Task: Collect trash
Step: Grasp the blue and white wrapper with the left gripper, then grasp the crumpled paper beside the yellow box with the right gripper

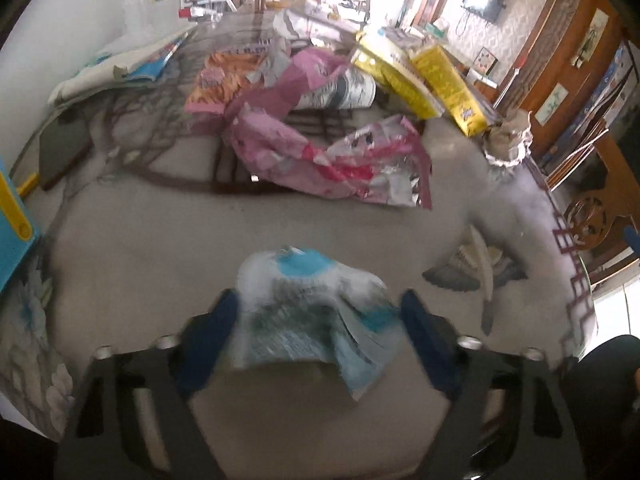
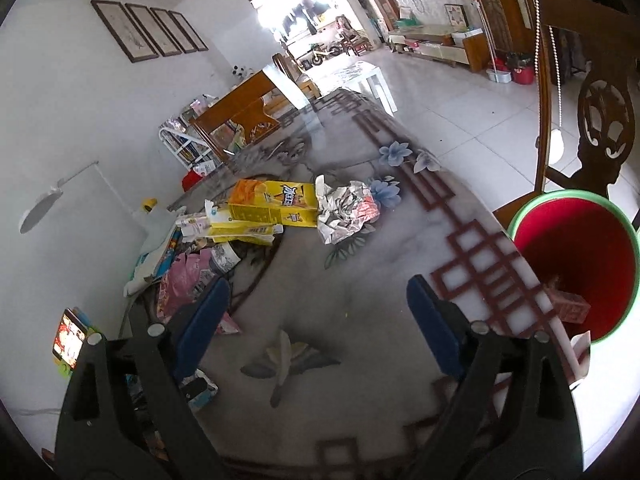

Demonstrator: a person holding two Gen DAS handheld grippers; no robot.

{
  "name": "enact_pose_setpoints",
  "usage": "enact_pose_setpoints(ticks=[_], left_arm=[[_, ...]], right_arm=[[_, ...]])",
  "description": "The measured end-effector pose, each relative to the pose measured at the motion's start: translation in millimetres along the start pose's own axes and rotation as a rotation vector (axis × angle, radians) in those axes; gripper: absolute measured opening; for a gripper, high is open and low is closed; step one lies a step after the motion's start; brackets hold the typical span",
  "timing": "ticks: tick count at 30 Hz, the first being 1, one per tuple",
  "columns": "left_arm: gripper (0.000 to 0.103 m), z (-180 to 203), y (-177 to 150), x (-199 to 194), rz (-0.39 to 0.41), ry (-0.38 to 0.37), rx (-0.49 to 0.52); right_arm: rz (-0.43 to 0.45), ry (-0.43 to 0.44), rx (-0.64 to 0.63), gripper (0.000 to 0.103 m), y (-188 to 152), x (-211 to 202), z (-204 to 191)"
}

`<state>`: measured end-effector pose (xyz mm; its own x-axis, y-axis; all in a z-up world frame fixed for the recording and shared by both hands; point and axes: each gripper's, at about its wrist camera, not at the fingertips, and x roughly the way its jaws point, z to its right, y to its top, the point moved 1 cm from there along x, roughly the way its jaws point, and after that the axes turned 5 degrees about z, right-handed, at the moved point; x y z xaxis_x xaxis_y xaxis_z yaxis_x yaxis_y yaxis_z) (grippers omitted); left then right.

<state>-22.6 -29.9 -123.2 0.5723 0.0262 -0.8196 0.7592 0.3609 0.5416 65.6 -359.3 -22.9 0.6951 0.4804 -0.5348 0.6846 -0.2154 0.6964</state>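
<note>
A crumpled white and blue wrapper [image 1: 308,304] lies on the marble-patterned table [image 1: 160,240], blurred. My left gripper [image 1: 320,312] reaches down over it, and both blue pads touch its sides. Further back lie a torn pink bag [image 1: 320,156], yellow boxes [image 1: 440,84] and a ball of crumpled paper [image 1: 508,140]. My right gripper [image 2: 320,300] hangs open over bare table with nothing between its fingers. The yellow box [image 2: 276,200], the crumpled paper [image 2: 344,208] and the pink bag [image 2: 184,280] lie beyond it. A red bin with a green rim [image 2: 576,264] stands off the table's right edge, with a pinkish scrap [image 2: 568,308] inside.
A wooden chair [image 2: 600,120] stands behind the bin. A lit phone screen [image 2: 69,338] sits at the table's left edge by the wall. A blue and yellow box [image 1: 12,232] and a dark tablet [image 1: 64,148] lie at the left. Books and papers [image 1: 132,64] are stacked by the wall.
</note>
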Motion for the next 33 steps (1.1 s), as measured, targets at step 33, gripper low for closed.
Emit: enact_pose_setpoints(ticks=[33], left_arm=[[0.029,3.0,6.4,-19.9,0.184,-0.041,0.029]], right_arm=[[-0.215,-0.21,-0.097,0.094,60.6,190.0,1.9]])
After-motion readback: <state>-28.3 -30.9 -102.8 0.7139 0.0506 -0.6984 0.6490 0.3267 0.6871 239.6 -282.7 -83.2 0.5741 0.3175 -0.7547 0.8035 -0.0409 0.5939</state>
